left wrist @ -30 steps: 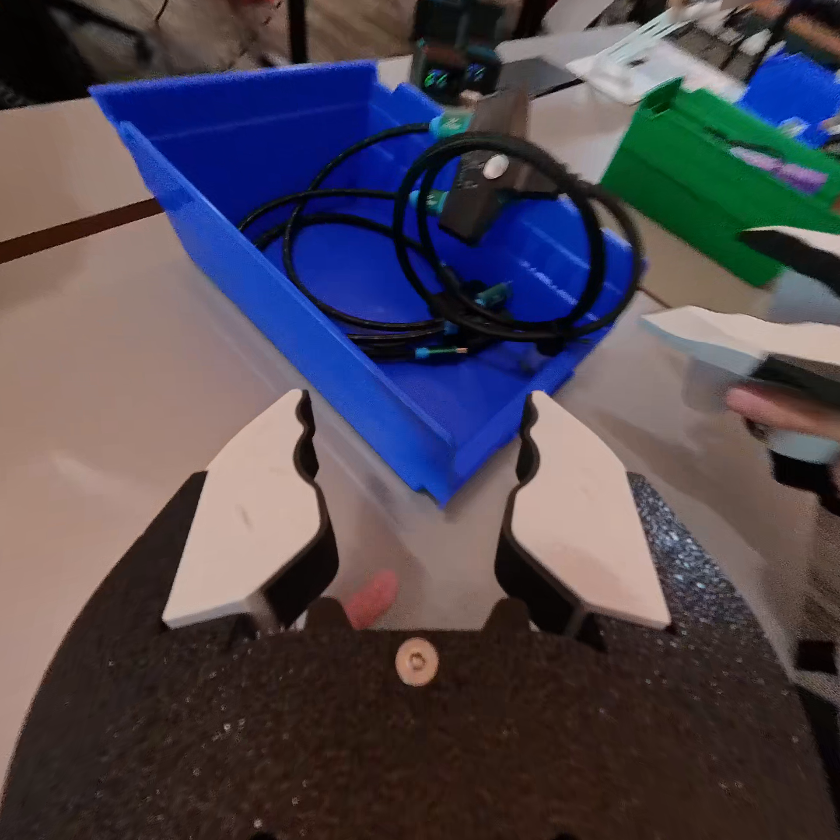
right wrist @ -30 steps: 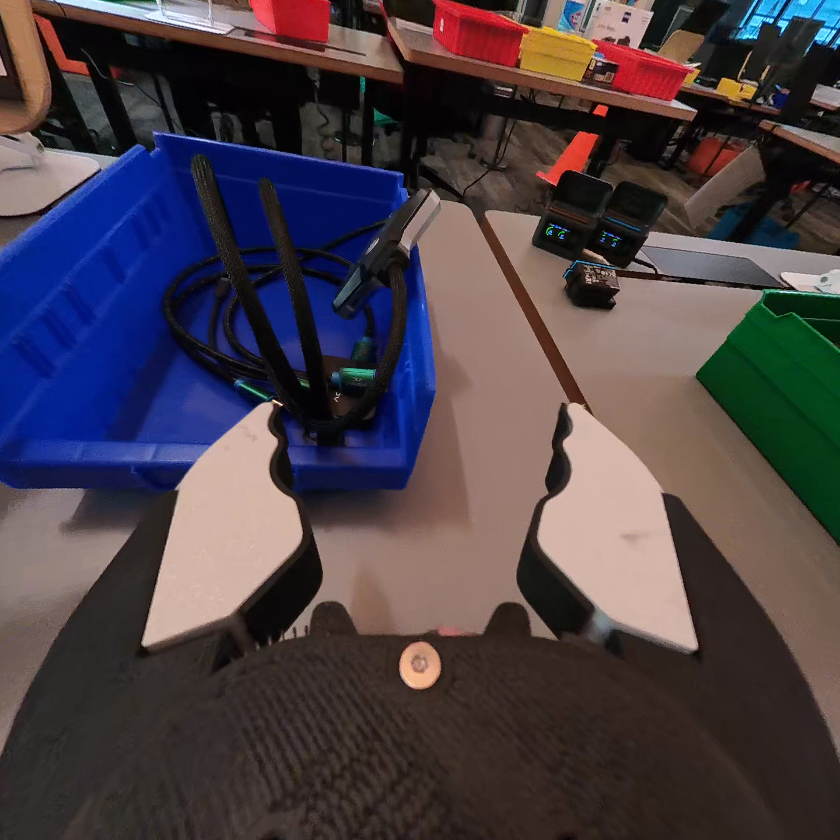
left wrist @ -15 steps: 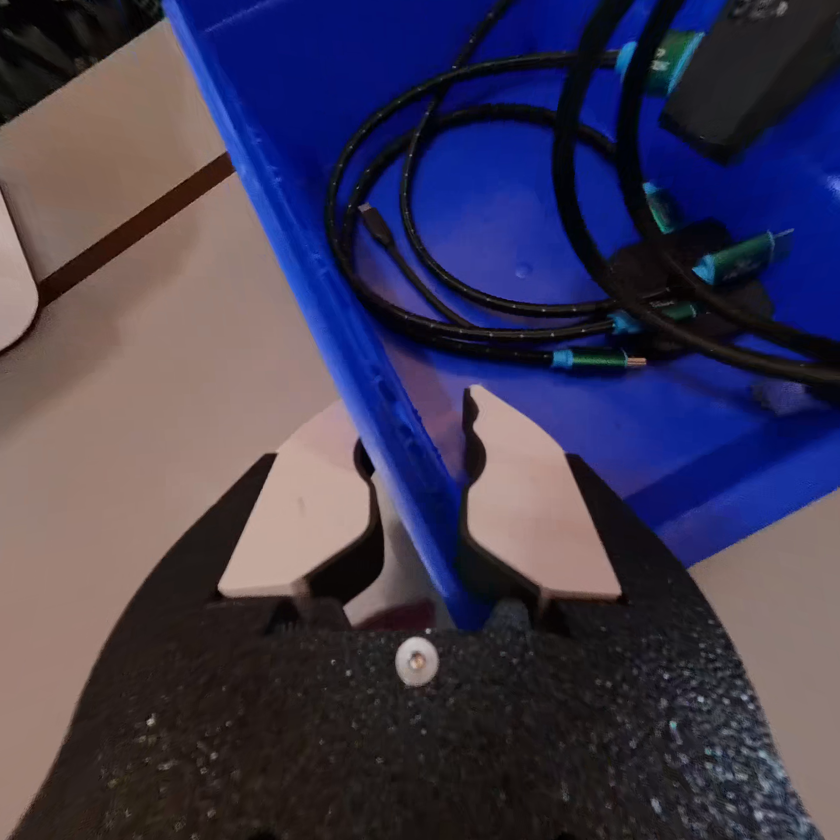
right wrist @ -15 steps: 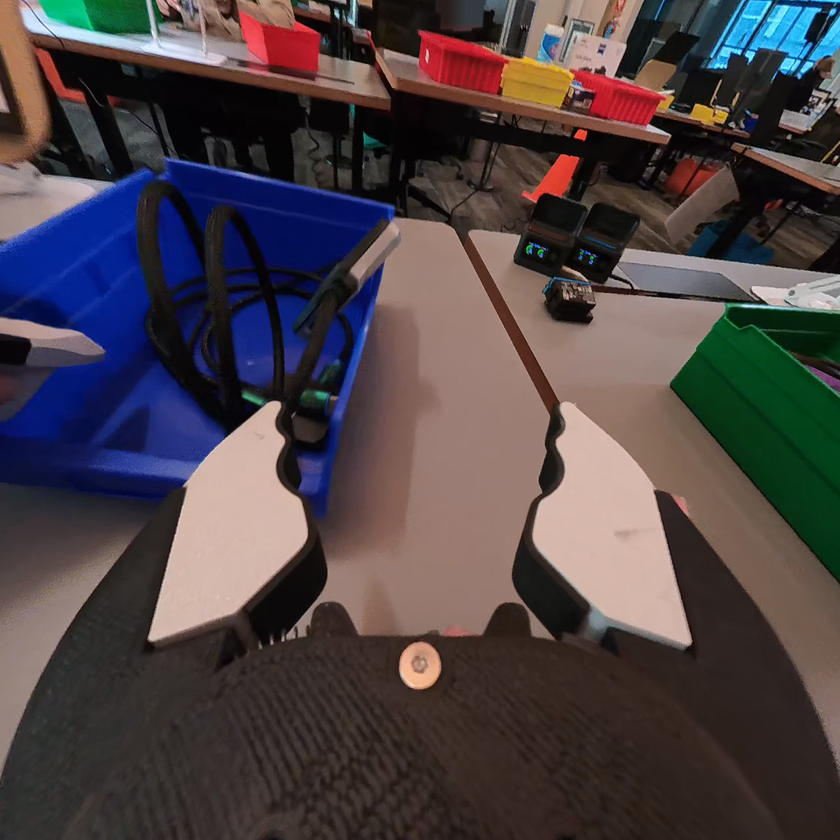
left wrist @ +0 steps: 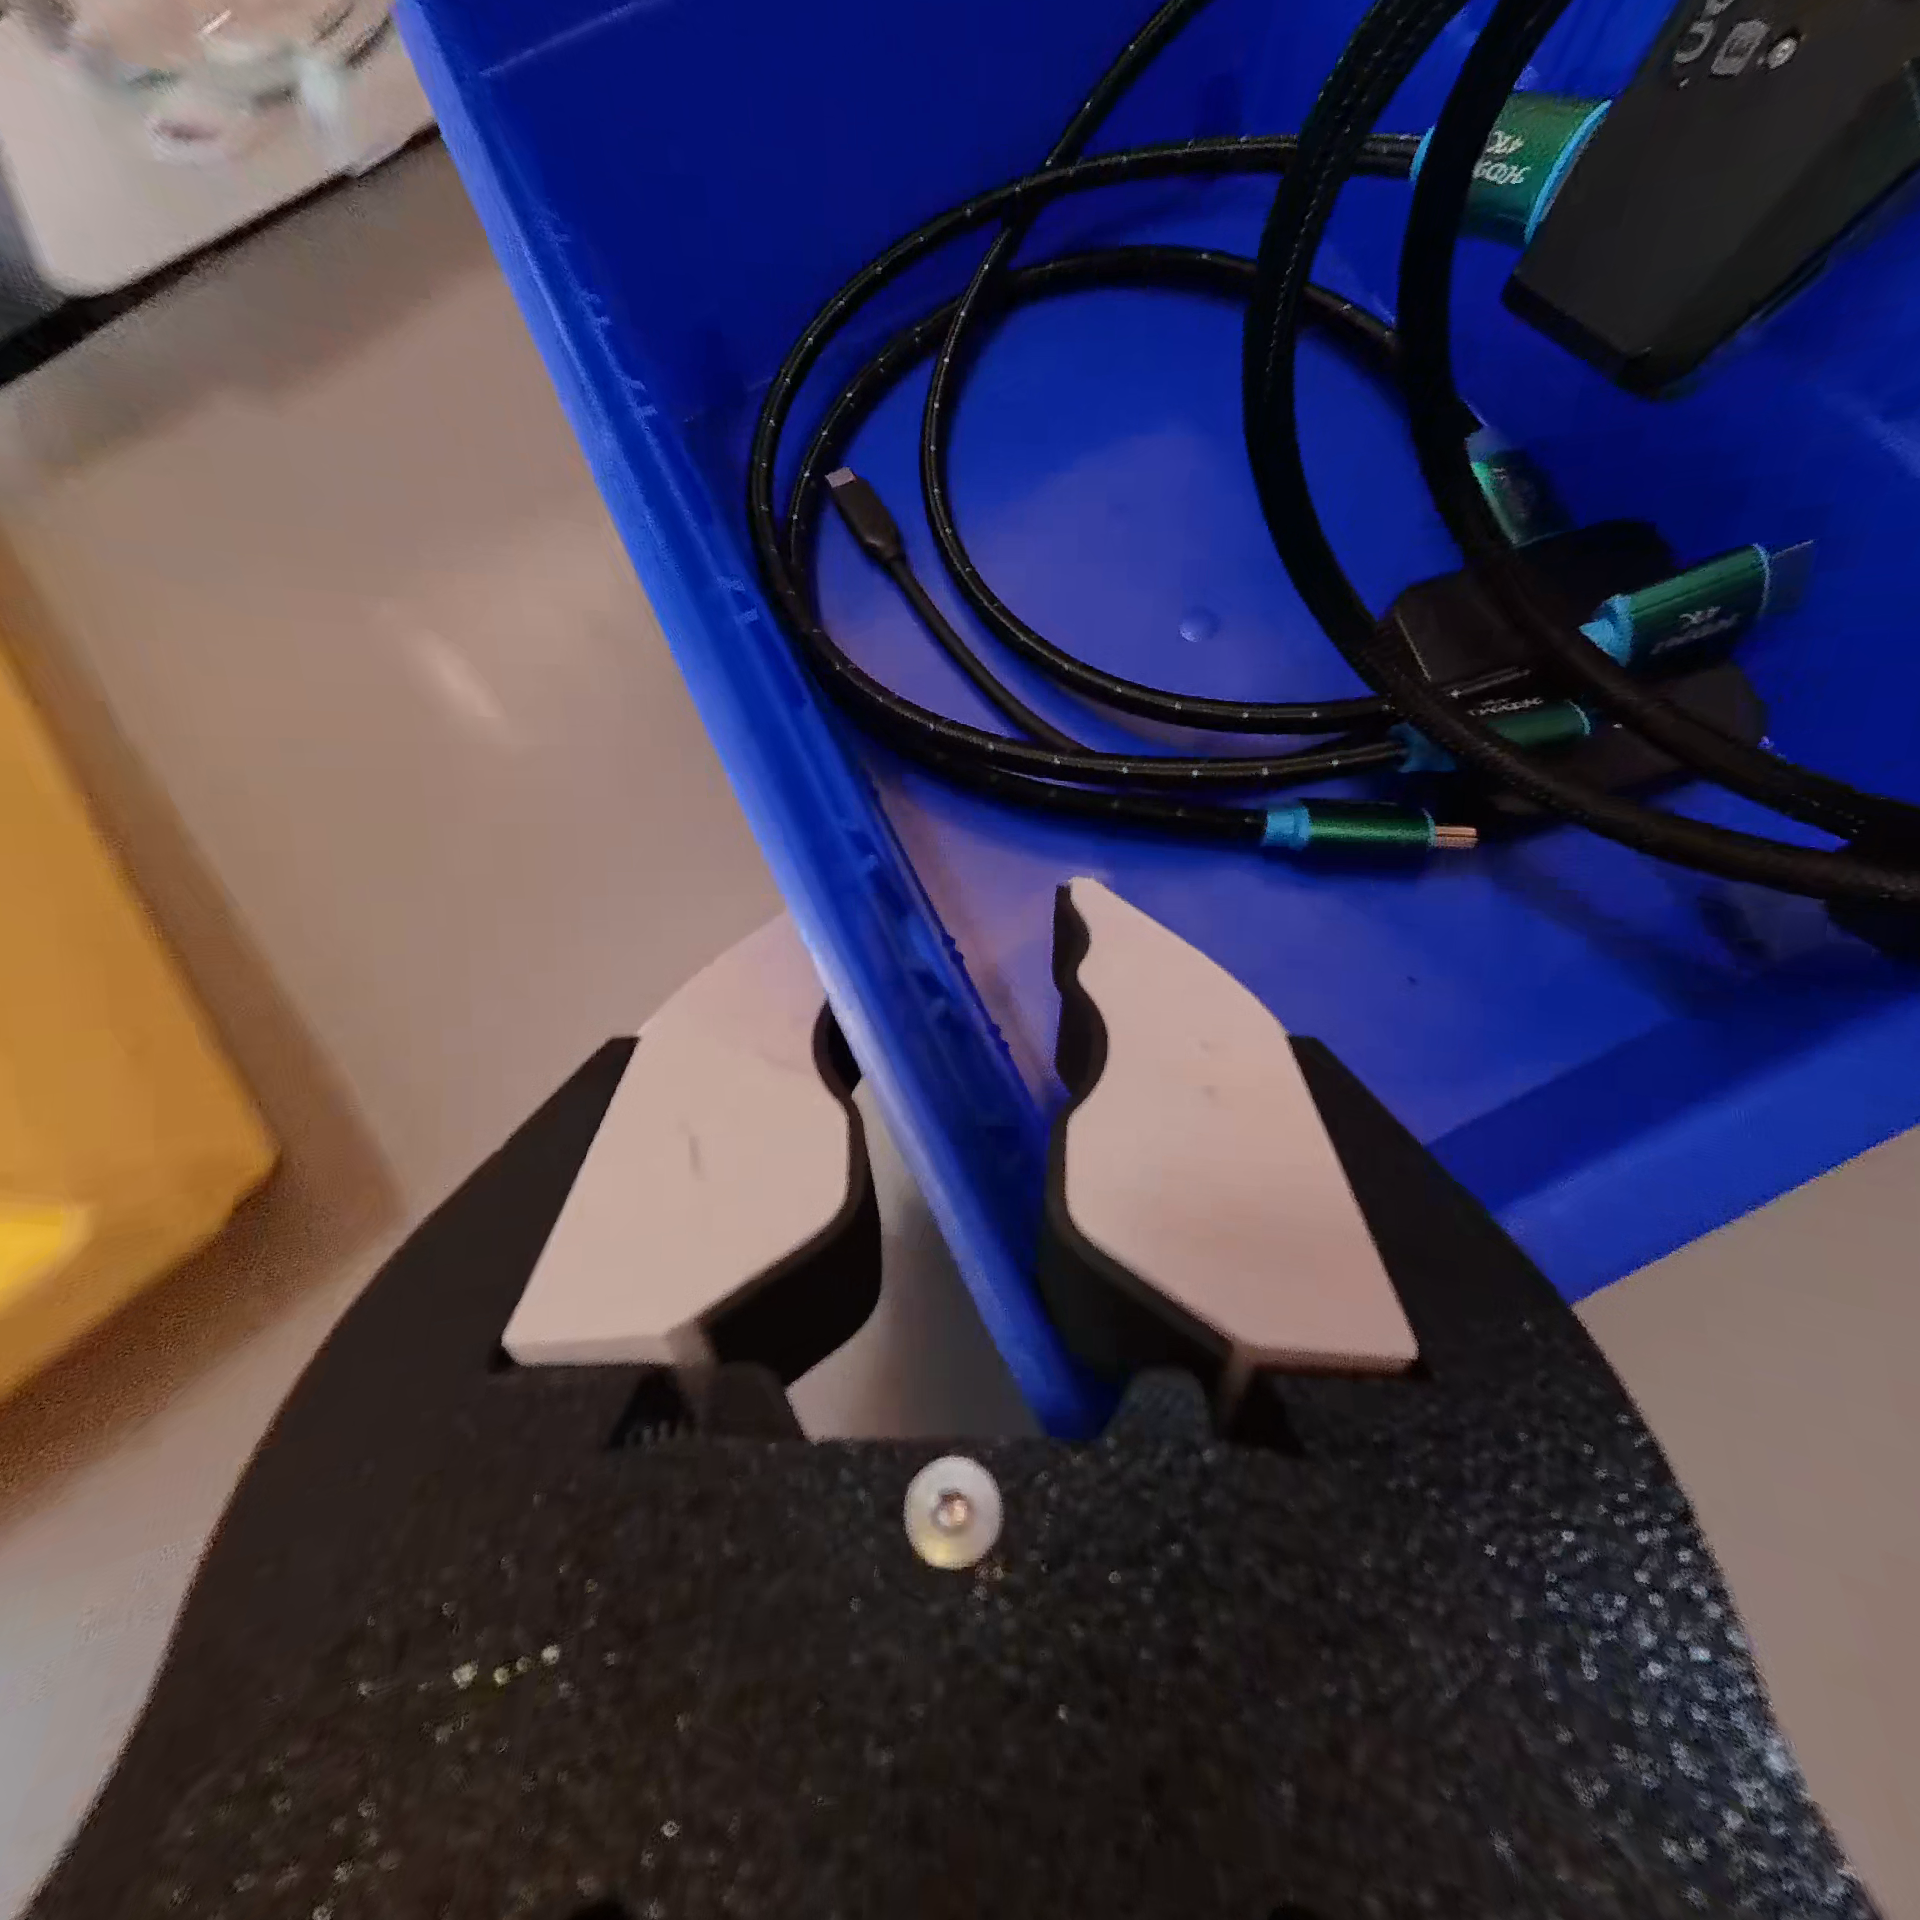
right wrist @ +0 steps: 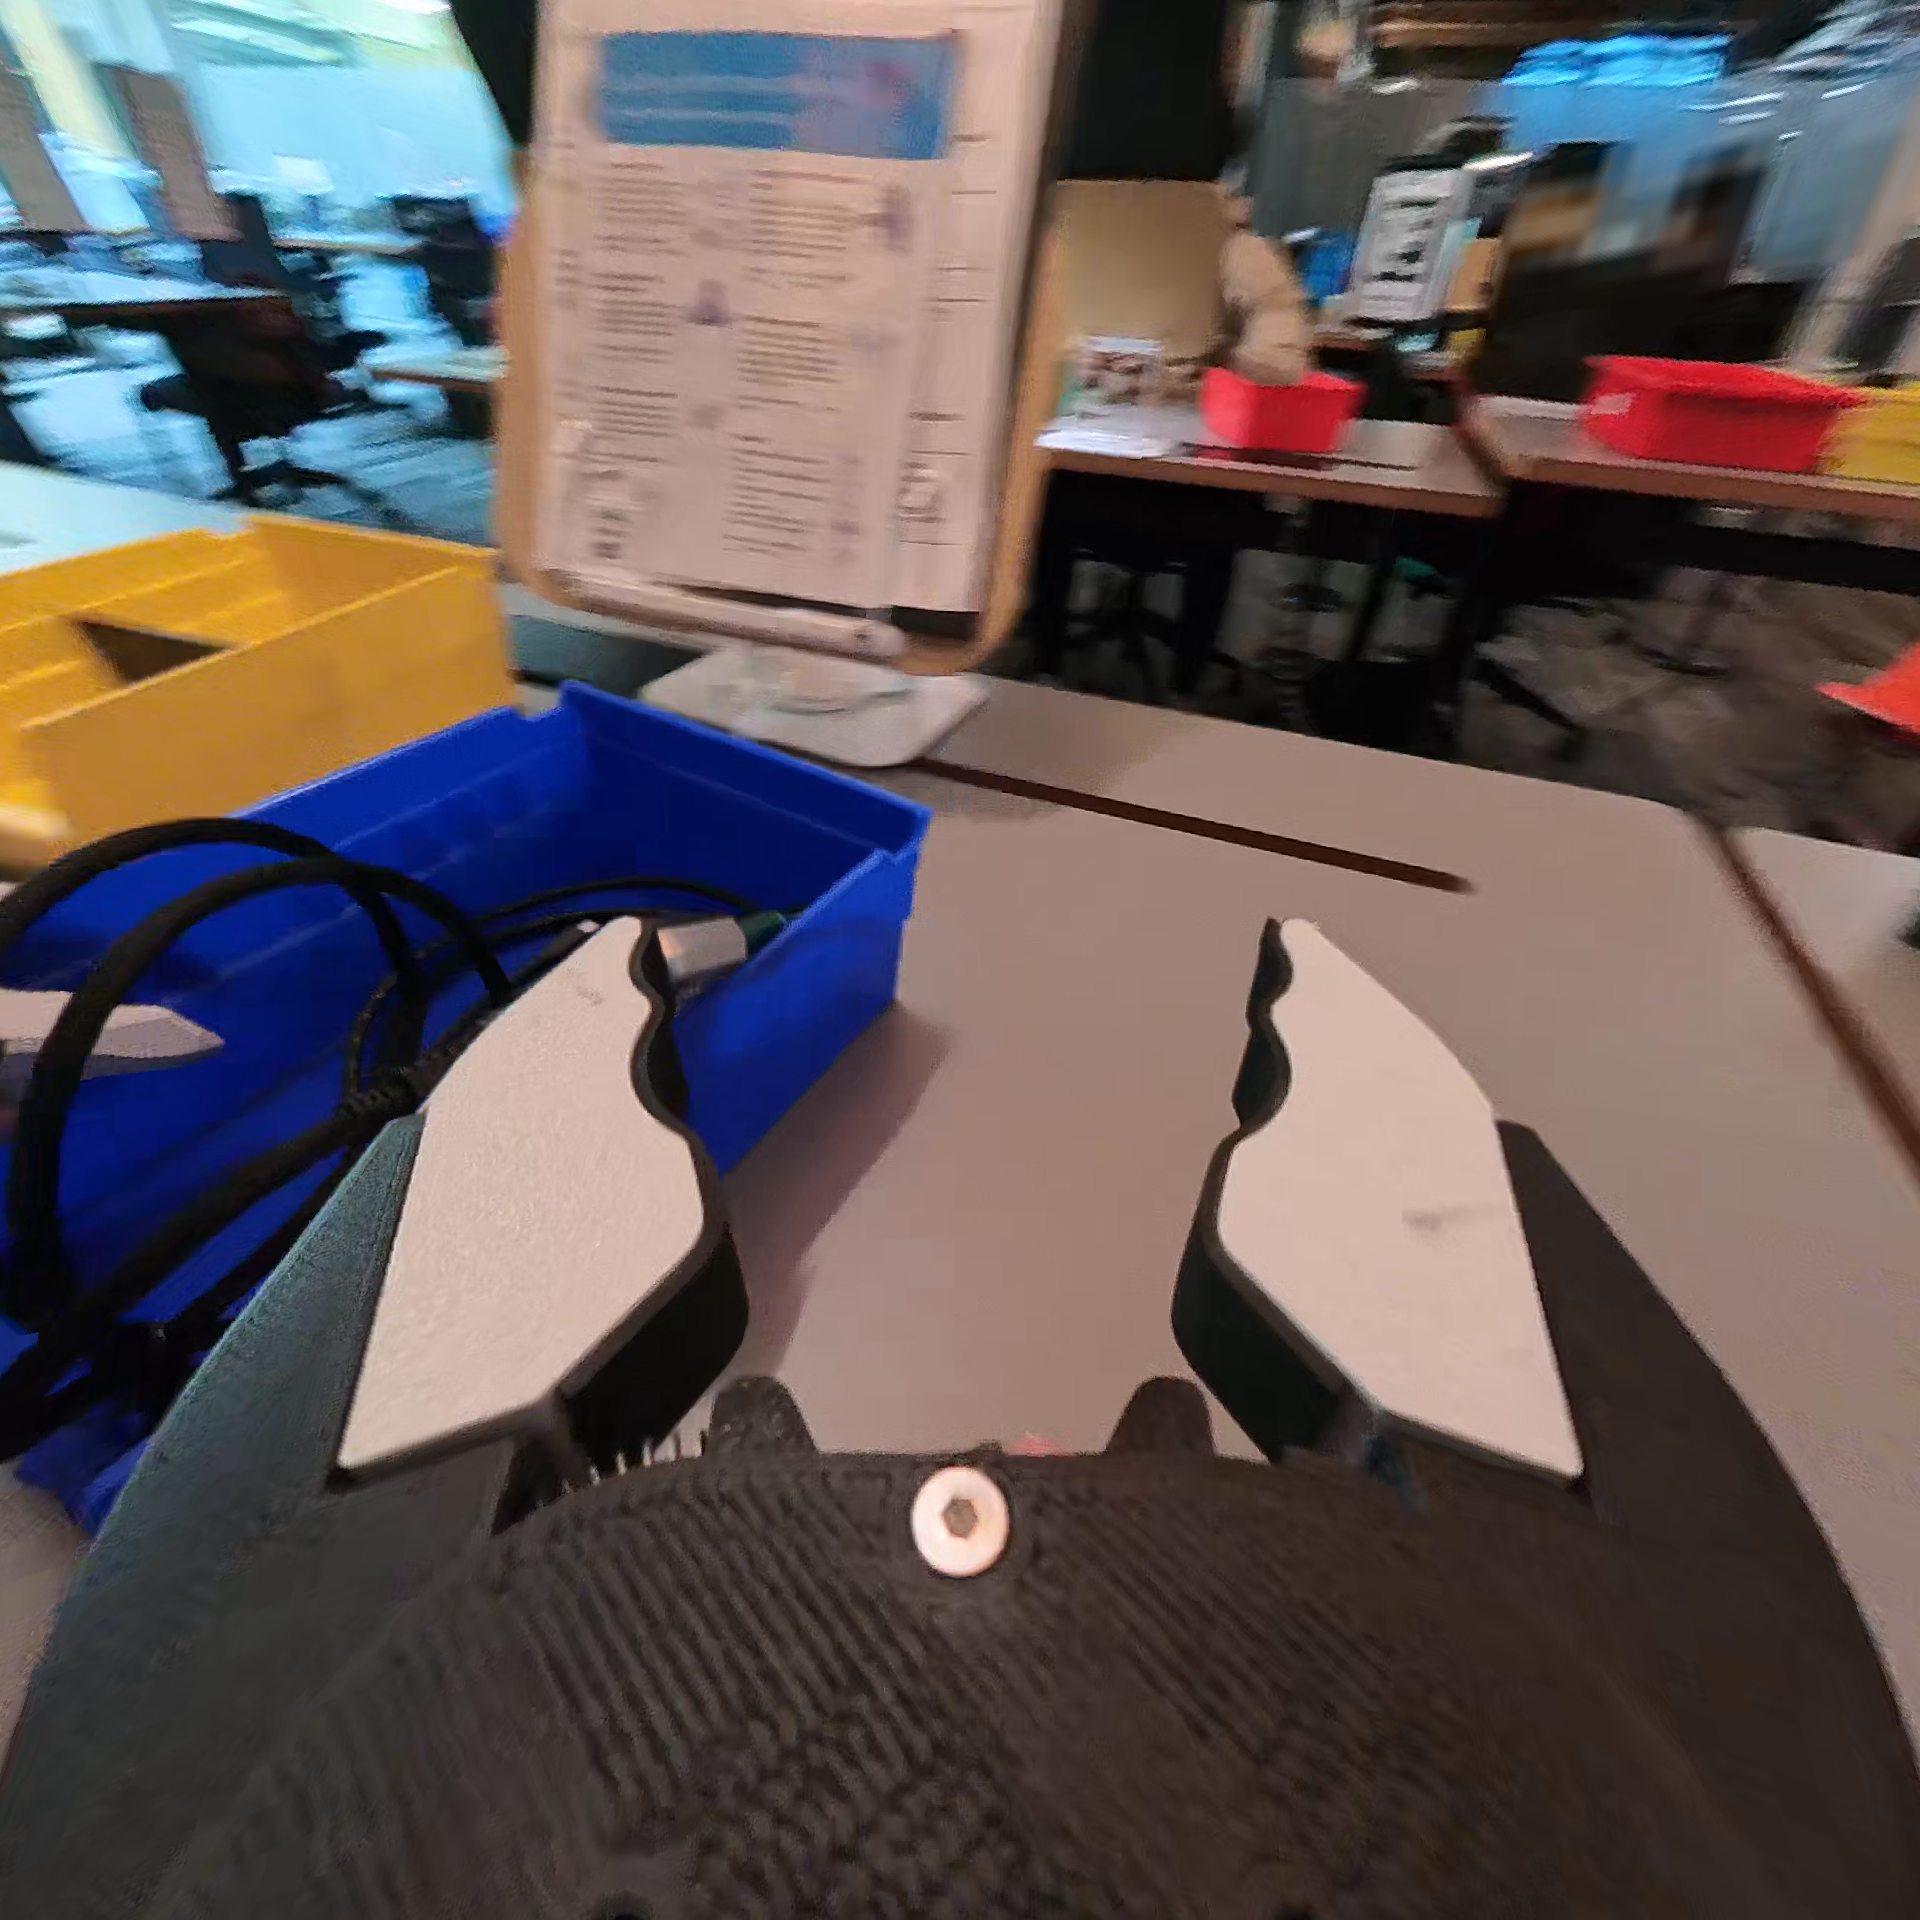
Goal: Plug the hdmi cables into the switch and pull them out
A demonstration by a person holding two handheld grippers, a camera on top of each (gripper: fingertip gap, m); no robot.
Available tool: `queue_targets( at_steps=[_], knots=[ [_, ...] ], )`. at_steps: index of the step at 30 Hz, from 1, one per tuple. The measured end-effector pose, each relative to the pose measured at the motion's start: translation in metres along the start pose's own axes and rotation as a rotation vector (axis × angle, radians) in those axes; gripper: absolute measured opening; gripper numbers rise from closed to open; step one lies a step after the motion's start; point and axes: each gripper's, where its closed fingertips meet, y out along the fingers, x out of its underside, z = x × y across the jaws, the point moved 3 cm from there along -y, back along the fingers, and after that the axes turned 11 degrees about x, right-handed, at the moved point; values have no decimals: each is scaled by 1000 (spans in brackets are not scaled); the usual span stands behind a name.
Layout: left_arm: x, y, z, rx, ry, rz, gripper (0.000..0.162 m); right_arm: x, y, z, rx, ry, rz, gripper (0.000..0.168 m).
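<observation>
A blue bin holds coiled black braided HDMI cables with green and blue plugs and a black switch propped at the upper right with a cable plugged in. My left gripper is shut on the bin's side wall near its front corner. My right gripper is open and empty above the table, just right of the bin. Cable loops stick up out of the bin in the right wrist view.
A yellow bin stands behind the blue bin, also at the left in the left wrist view. A clipboard stand with papers is behind. A dark seam crosses the table. Red bins sit on far tables.
My left gripper moved onto the bin's side wall and shut on it. The right wrist view has swung left; the right gripper stayed open.
</observation>
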Motion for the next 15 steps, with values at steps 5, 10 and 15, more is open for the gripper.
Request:
queue_targets(
  at_steps=[5, 10, 15],
  knots=[
    [60, -65, -13, -59, -67, 1, 32, -49, 59, -131, -356, -37, -71, 106],
    [83, -90, -22, -79, -96, 6, 33, -89, 150, -258, -564, 49, -339, 105],
    [87, -95, -25, -84, -113, 19, 33, -49, 222, -342, -459, -50, -655, 94]
  ],
)
